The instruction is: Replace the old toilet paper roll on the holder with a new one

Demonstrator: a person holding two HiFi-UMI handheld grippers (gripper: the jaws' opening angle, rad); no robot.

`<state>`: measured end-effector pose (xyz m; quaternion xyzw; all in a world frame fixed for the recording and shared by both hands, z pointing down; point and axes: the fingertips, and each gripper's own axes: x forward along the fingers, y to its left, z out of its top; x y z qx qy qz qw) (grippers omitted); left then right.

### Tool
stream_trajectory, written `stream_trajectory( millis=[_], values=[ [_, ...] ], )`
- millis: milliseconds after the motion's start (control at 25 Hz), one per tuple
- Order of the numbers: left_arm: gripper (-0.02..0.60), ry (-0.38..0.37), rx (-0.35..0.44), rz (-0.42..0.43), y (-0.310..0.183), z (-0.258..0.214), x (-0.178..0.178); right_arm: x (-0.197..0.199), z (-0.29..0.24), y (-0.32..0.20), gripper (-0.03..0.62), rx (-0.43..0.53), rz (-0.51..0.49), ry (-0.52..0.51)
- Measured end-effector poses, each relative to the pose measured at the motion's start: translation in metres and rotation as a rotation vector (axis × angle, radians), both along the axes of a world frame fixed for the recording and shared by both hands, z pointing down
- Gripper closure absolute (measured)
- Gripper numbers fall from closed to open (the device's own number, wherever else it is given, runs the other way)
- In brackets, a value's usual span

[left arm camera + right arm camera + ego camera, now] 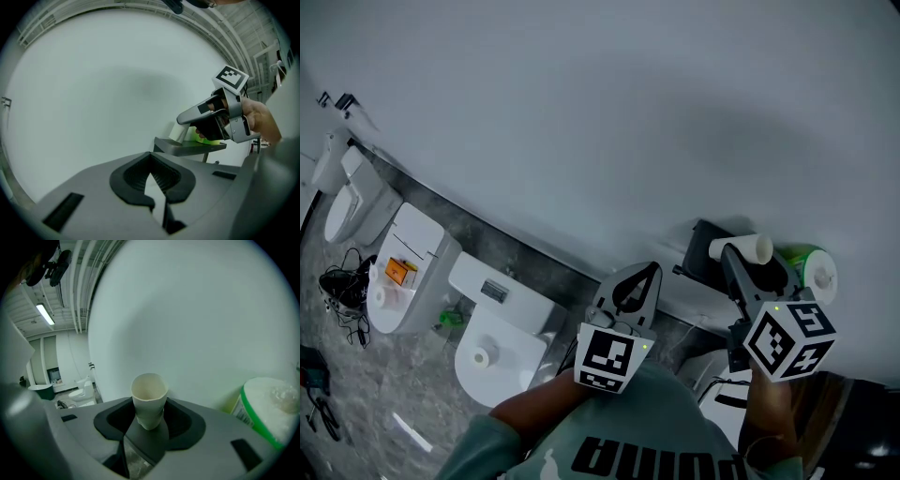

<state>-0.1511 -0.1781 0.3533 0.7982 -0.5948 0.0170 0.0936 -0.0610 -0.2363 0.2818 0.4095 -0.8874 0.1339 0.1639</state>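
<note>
My right gripper [739, 253] is shut on the empty cardboard tube [742, 247], which stands upright, pinched between the black pads [117, 416]; the tube [149, 399] is slightly squashed. Just right of it the new roll [812, 268] in green-and-white wrap rests on the dark holder shelf [701, 246] against the white wall; the roll [268, 409] also shows at the right edge of the right gripper view. My left gripper [649, 274] hangs left of the shelf, shut with nothing between its jaws [151, 182]. From its view I see the right gripper [182, 119] over the shelf [190, 147].
A row of white toilets [492, 342] runs along the wall to the lower left over a grey stone floor [356, 394]. One toilet carries an orange item [397, 272]. Black cables [342, 289] lie on the floor. The wall [609, 112] fills the upper view.
</note>
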Motion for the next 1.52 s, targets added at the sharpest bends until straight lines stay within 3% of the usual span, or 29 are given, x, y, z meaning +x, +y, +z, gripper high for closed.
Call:
stream_trajectory(
  millis=[600,840,1360,1440,1520],
  values=[
    [0.578,-0.003,-0.006,-0.004,-0.001,0.002,-0.006,-0.008,0.005,-0.004,0.396,0.039,-0.004,0.049],
    [0.578,-0.001,-0.003,0.027,0.004,-0.001,-0.002,-0.004,0.002,0.003,0.361,0.046,0.003,0.04],
    [0.577,0.011,0.0,0.096,0.038,0.0,-0.008,0.011,-0.02,0.062,0.365,0.217,0.144,-0.044],
    [0.577,0.015,-0.004,0.119,0.046,0.003,-0.008,0.011,-0.015,0.074,0.415,0.218,0.173,-0.046],
    [0.577,0.018,-0.007,0.145,0.053,0.006,-0.008,0.012,-0.007,0.088,0.505,0.214,0.202,-0.043]
  ],
)
